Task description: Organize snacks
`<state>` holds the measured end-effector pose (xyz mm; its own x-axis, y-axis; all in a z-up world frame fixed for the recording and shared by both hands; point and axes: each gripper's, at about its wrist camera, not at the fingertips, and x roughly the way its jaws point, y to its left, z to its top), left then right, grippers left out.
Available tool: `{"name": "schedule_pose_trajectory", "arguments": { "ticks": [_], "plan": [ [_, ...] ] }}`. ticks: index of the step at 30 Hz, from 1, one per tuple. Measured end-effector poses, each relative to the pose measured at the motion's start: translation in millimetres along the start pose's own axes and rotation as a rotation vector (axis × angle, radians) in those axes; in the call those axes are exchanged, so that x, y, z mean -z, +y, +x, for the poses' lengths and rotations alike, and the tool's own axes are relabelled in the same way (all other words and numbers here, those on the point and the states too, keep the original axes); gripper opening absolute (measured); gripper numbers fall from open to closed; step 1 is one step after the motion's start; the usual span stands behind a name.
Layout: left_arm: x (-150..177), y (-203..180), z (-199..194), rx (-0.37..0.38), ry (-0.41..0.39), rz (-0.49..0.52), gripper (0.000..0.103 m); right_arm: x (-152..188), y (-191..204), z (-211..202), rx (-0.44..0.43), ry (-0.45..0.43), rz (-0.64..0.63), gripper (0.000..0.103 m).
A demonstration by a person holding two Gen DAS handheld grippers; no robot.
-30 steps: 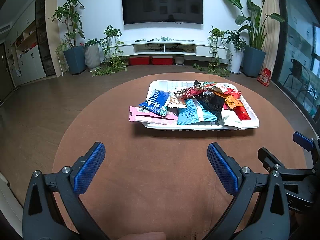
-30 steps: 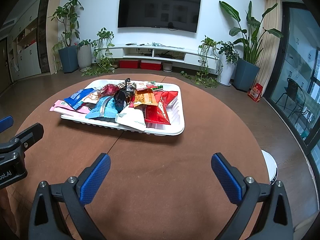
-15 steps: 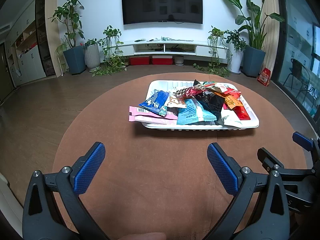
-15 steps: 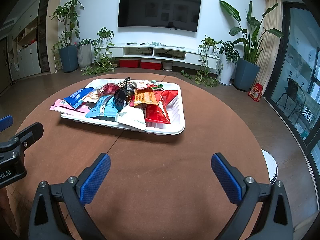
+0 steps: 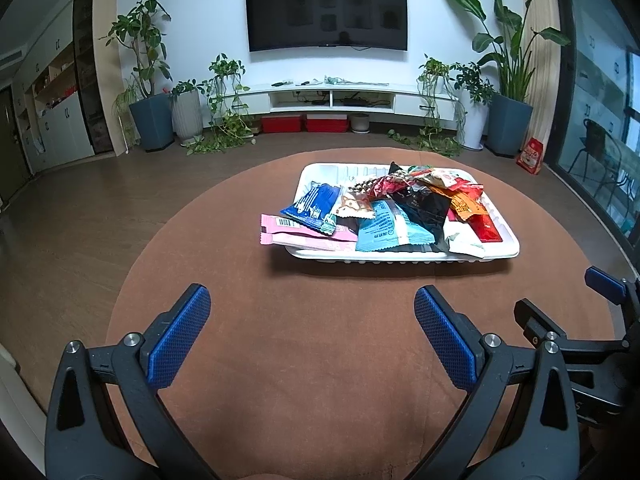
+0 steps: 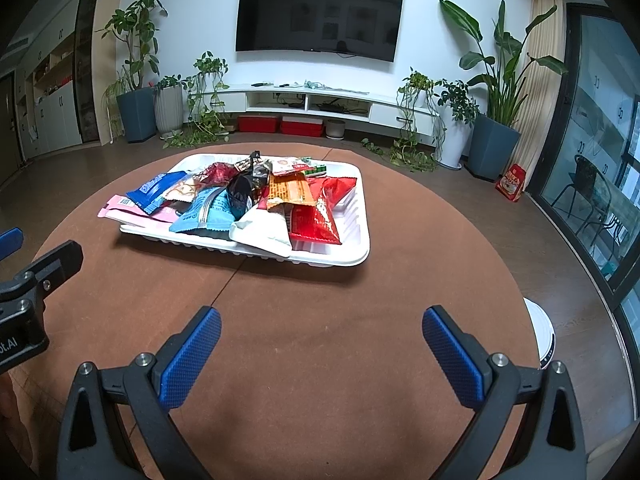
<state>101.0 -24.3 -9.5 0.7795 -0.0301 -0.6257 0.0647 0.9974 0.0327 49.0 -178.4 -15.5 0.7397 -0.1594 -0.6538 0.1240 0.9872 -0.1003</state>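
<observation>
We hold left gripper (image 5: 312,332) wide open, blue textured pads (image 5: 178,336) gripping nothing, hovering over round brown matte table (image 5: 320,360). Our right gripper (image 6: 320,356) likewise spread wide, nothing between its blue pads (image 6: 192,356).

Ahead of both grippers: white ribbed plastic tray (image 5: 496,250) heaped with crinkly foil snack packets (image 6: 256,196). Flat pink packet (image 5: 296,234) overhangs tray's left edge, toward left gripper's side. Glossy red packet (image 6: 314,222) and white pouch (image 6: 262,232) lie nearest right gripper.
</observation>
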Motion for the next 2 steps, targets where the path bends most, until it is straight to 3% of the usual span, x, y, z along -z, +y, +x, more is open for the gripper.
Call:
{"name": "schedule_pose_trajectory", "arguments": {
  "ticks": [2],
  "plan": [
    [0.3,0.4,1.2,0.004,0.005,-0.003,0.103,0.9,-0.4,0.0,0.0,0.002,0.0,0.103]
  ]
}}
